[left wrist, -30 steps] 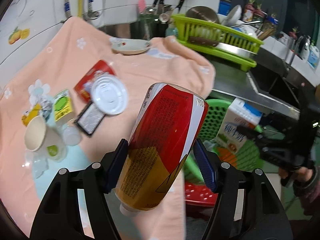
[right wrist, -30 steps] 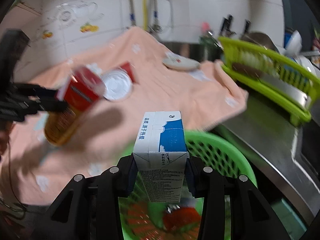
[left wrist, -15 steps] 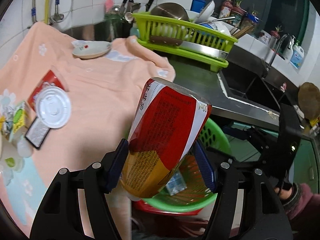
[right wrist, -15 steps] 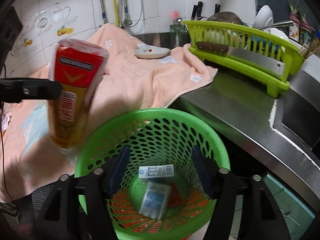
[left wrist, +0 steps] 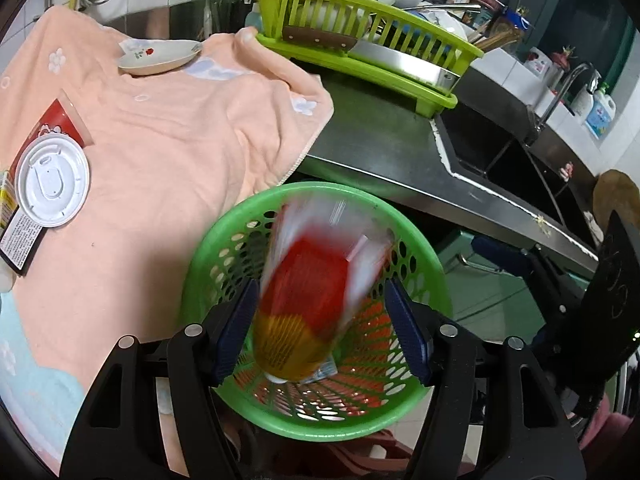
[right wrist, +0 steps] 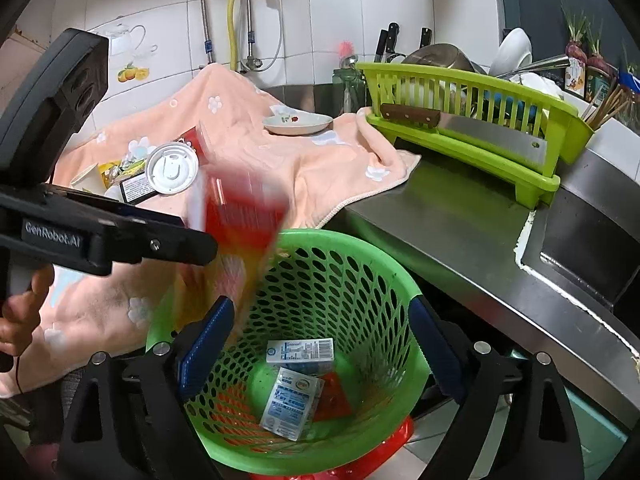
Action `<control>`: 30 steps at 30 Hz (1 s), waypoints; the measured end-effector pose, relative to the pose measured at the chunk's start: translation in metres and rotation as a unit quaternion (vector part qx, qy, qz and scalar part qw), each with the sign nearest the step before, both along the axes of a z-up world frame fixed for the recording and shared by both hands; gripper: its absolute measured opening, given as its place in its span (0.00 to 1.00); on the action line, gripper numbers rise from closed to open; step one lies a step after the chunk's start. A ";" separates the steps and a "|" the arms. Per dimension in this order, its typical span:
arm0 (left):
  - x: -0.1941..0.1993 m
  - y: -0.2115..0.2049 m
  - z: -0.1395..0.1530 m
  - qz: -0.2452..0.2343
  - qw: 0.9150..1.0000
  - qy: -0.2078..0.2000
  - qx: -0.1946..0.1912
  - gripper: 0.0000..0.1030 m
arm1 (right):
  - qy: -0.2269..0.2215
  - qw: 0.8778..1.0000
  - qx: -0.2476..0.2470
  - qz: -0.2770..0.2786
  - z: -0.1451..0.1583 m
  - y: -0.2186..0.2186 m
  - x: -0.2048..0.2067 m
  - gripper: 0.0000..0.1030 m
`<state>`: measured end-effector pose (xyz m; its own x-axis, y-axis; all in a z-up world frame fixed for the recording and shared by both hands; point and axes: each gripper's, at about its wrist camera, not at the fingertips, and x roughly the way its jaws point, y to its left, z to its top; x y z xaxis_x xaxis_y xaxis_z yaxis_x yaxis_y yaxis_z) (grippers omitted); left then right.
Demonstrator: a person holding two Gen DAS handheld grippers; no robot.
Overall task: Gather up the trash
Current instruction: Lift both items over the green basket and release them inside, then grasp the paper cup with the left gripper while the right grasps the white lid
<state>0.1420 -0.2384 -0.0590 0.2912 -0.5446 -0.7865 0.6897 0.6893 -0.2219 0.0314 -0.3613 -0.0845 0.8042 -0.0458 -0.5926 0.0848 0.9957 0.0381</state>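
A red and gold drink cup is blurred, dropping between the spread fingers of my open left gripper over the green mesh basket. In the right wrist view the cup is a red blur at the basket's near left rim. My right gripper is open and empty above the basket, which holds a milk carton and a second flat carton. More trash lies on the peach towel: a white lid and a red packet.
A lime dish rack with a cleaver stands on the steel counter beside a sink. A small dish sits at the towel's back. A red stool is under the basket.
My left gripper moved over the basket and opened, and the cup is falling from it. The milk carton has settled in the basket bottom. My right gripper stays open.
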 end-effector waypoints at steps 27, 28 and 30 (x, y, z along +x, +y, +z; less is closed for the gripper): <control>0.051 0.162 0.063 0.199 0.971 -0.128 0.039 0.80 | 0.003 0.994 0.026 0.104 0.020 0.077 0.073 0.88; 0.056 0.171 0.064 0.211 0.968 -0.133 0.043 0.82 | 0.004 0.994 0.030 0.108 0.021 0.079 0.077 0.88; 0.066 0.186 0.065 0.231 0.962 -0.135 0.048 0.84 | 0.005 0.992 0.035 0.119 0.024 0.087 0.089 0.88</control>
